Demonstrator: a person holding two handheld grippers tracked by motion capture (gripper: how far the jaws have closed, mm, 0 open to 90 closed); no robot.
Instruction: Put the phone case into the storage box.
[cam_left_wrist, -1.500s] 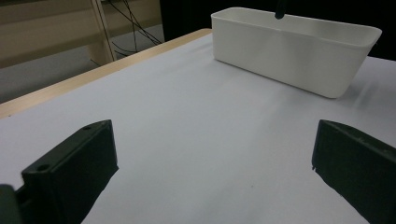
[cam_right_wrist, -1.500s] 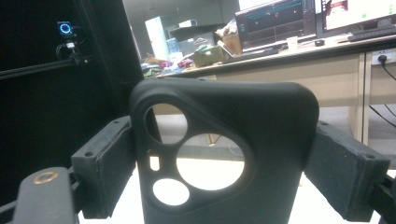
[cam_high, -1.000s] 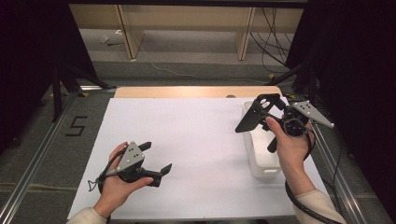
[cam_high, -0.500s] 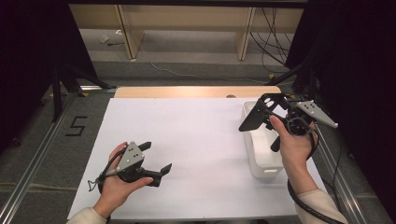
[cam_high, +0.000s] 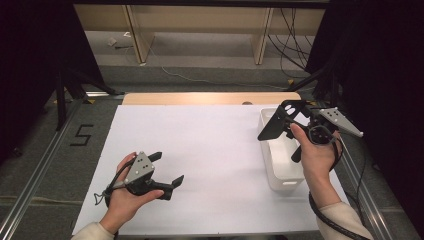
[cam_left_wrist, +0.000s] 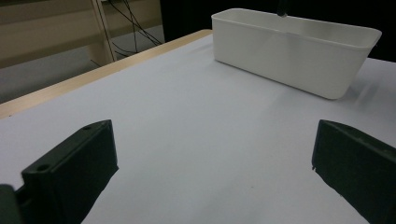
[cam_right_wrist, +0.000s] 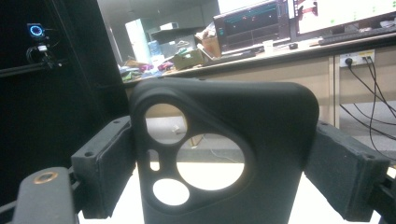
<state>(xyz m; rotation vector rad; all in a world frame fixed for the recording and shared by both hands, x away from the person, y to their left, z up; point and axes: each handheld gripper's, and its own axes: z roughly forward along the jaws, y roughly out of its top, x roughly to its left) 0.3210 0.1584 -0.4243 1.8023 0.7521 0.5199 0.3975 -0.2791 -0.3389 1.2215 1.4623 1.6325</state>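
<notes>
A black phone case (cam_high: 276, 124) with round camera cut-outs hangs above the white bin (cam_high: 283, 167) at the table's right side. My right gripper (cam_high: 296, 120) is shut on it. In the right gripper view the phone case (cam_right_wrist: 261, 154) stands upright between both pads (cam_right_wrist: 109, 163), which press on its sides. My left gripper (cam_high: 167, 169) rests in a hand on the white table sheet (cam_high: 210, 145) at front left, jaws wide open with nothing between them. In the left gripper view my left gripper (cam_left_wrist: 210, 172) looks across bare sheet toward the white bin (cam_left_wrist: 299, 56).
A wooden strip (cam_high: 210, 98) edges the table's far side, with shelf legs and cables on the floor beyond. Metal rails (cam_high: 45, 165) run along both table sides. Dark curtains stand left and right.
</notes>
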